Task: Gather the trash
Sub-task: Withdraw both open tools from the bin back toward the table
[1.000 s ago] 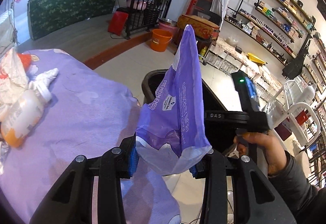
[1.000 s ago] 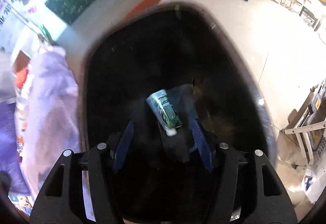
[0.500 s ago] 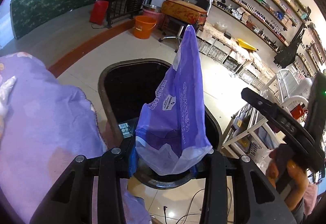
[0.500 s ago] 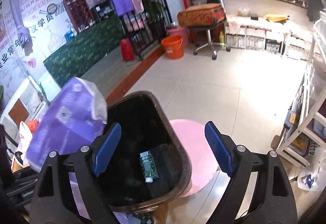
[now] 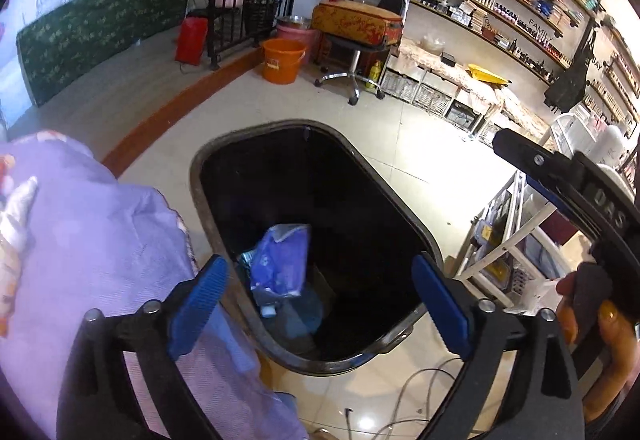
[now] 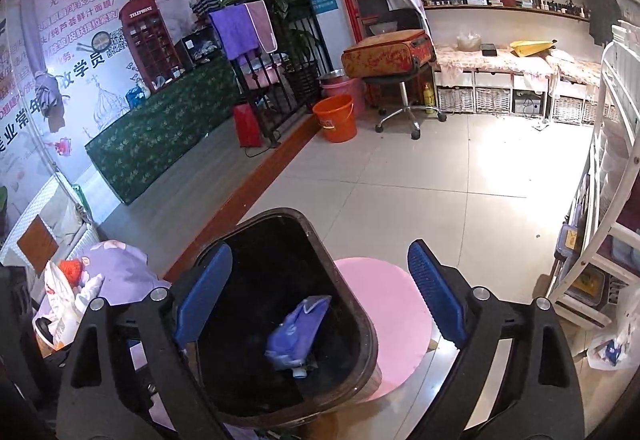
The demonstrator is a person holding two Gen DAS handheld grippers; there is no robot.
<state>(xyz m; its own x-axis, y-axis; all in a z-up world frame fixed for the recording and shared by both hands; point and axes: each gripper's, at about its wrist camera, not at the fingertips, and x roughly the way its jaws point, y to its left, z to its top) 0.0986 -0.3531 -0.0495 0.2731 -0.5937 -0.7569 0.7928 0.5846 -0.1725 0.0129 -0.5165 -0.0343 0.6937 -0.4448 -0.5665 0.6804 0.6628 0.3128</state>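
A black trash bin [image 5: 396,195] stands on the tiled floor beside a table draped in purple cloth [image 5: 100,240]. A crumpled purple wrapper bag [image 5: 282,260] lies loose at the bottom of the bin, over a tube with a white cap [image 5: 267,308]. My left gripper [image 5: 318,268] hovers above the bin's near rim, its jaws opening wide with nothing between them. My right gripper [image 6: 320,252] is above the bin [image 6: 352,280] too, jaws opening and empty. From there I see the purple bag [image 6: 298,332] below. More litter [image 6: 64,296] lies on the table.
A pink round mat [image 6: 392,312] lies right of the bin. A white rack [image 5: 512,240] stands at the right, and cables [image 5: 420,400] trail on the floor near me. An orange bucket [image 5: 282,59] and a swivel chair with a suitcase [image 5: 352,27] stand farther back.
My left gripper opened and the purple bag fell into the bin. My right gripper rose out of the bin, tilted up and opened wider.
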